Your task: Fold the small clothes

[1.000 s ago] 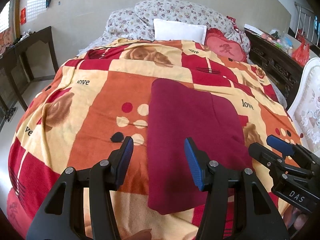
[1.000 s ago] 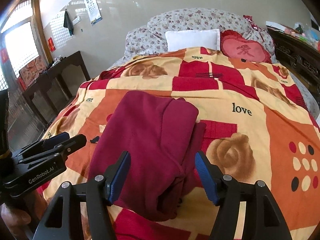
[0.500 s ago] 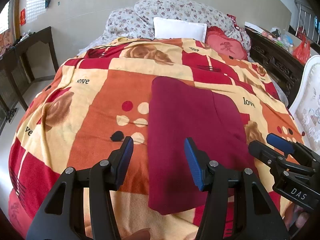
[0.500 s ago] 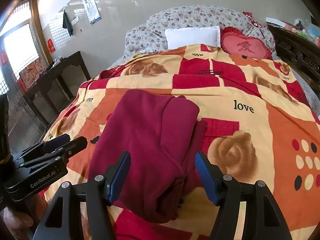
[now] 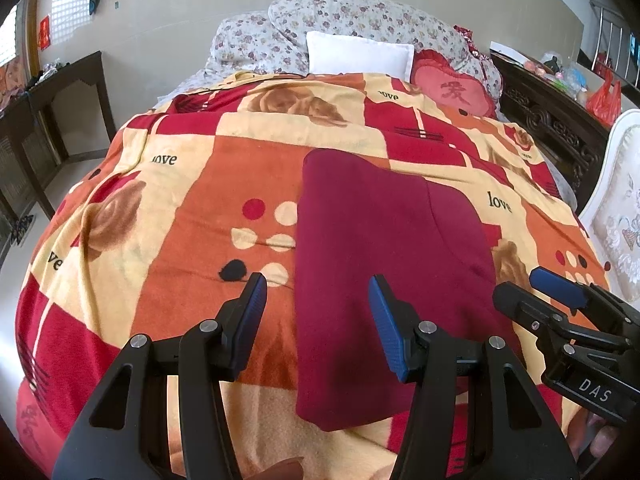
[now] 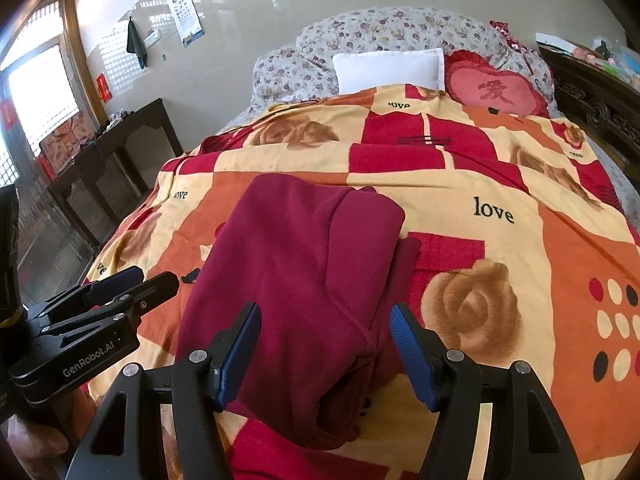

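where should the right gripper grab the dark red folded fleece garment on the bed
Judging by its pose, take the dark red folded fleece garment at its near right corner, where the layered edges bunch. Bring the open right gripper down from the near side so the pads pinch all layers; the left edge lies flat against the patchwork blanket.

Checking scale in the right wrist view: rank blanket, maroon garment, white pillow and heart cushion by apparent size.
1. blanket
2. maroon garment
3. white pillow and heart cushion look alike; both sit far back, so unranked.

Blanket (image 5: 192, 208) bare around folded garment (image 5: 380, 248); pillows (image 5: 360, 58) crowd far end.
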A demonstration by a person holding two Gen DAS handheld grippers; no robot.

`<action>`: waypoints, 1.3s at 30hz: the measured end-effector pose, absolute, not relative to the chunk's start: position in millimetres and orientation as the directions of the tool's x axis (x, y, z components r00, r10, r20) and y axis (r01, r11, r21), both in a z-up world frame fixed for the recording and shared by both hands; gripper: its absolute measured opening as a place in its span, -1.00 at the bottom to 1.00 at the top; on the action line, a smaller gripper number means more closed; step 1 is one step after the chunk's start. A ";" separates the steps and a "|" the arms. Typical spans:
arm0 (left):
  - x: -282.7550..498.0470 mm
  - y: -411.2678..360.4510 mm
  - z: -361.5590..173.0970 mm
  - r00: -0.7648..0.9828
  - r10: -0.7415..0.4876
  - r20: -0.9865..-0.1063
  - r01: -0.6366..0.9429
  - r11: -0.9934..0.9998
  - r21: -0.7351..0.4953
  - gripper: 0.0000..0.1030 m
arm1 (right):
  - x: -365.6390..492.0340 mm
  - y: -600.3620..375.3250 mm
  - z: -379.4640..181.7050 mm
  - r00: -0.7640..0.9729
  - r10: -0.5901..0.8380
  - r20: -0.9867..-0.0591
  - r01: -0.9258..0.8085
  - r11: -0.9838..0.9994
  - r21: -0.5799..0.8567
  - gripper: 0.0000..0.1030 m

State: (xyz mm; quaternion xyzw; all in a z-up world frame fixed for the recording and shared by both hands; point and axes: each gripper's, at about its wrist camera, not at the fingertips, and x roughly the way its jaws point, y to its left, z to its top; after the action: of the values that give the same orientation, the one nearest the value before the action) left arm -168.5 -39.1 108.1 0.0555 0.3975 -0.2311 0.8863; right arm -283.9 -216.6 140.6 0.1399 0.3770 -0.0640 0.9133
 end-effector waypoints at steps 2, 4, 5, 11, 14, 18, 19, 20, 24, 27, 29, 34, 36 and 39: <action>-168.5 -39.3 108.3 0.576 -0.367 -0.730 0.454 0.887 -0.087 0.02 | -284.0 -217.9 139.2 0.707 -0.006 -0.708 0.223 0.951 0.214 0.25; -168.6 -40.2 107.0 0.577 -0.365 -0.731 0.455 0.887 -0.085 0.02 | -284.2 -218.5 138.2 0.706 -0.002 -0.708 0.225 0.949 0.221 0.26; -168.7 -40.2 107.0 0.577 -0.365 -0.730 0.454 0.887 -0.085 0.02 | -284.1 -218.8 137.9 0.705 -0.001 -0.709 0.225 0.949 0.222 0.26; -168.3 -40.0 107.5 0.576 -0.367 -0.731 0.455 0.886 -0.086 0.02 | -283.2 -218.0 136.6 0.705 0.004 -0.709 0.218 0.950 0.222 0.26; -167.2 -40.5 103.0 0.572 -0.365 -0.735 0.458 0.885 -0.083 0.02 | -282.0 -217.1 135.9 0.703 0.005 -0.711 0.213 0.952 0.218 0.26; -165.0 -40.2 100.1 0.569 -0.365 -0.737 0.460 0.884 -0.082 0.02 | -281.2 -217.4 135.7 0.702 0.007 -0.712 0.214 0.952 0.220 0.26; -164.9 -39.9 99.7 0.569 -0.365 -0.737 0.460 0.884 -0.083 0.02 | -281.2 -217.7 135.2 0.700 0.007 -0.714 0.216 0.951 0.221 0.26; -165.3 -40.3 100.6 0.570 -0.365 -0.736 0.460 0.884 -0.083 0.02 | -281.2 -217.7 135.5 0.700 0.007 -0.714 0.215 0.951 0.220 0.26; -164.4 -40.0 99.9 0.568 -0.365 -0.737 0.461 0.884 -0.082 0.02 | -281.3 -218.6 134.5 0.701 0.009 -0.713 0.217 0.950 0.226 0.26; -164.0 -39.7 98.9 0.568 -0.363 -0.739 0.459 0.885 -0.082 0.02 | -280.6 -218.1 132.4 0.697 0.014 -0.717 0.218 0.948 0.231 0.26; -163.8 -39.1 98.2 0.567 -0.364 -0.739 0.457 0.885 -0.085 0.02 | -280.2 -217.7 131.8 0.697 0.015 -0.717 0.218 0.948 0.231 0.26; -163.9 -38.5 97.4 0.567 -0.360 -0.741 0.454 0.887 -0.084 0.02 | -280.0 -216.5 131.8 0.696 0.015 -0.718 0.219 0.948 0.232 0.26; -164.0 -37.8 95.6 0.565 -0.360 -0.743 0.453 0.888 -0.086 0.02 | -279.7 -216.2 131.3 0.695 0.015 -0.719 0.221 0.947 0.233 0.26; -164.3 -37.5 94.3 0.565 -0.357 -0.744 0.449 0.890 -0.086 0.02 | -279.4 -215.8 130.8 0.693 0.019 -0.720 0.219 0.947 0.236 0.26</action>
State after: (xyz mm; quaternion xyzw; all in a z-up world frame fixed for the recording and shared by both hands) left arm -164.3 -37.5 94.3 0.0566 0.4070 -0.2281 0.8827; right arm -279.4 -215.8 130.8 0.1536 0.3877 -0.0550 0.9072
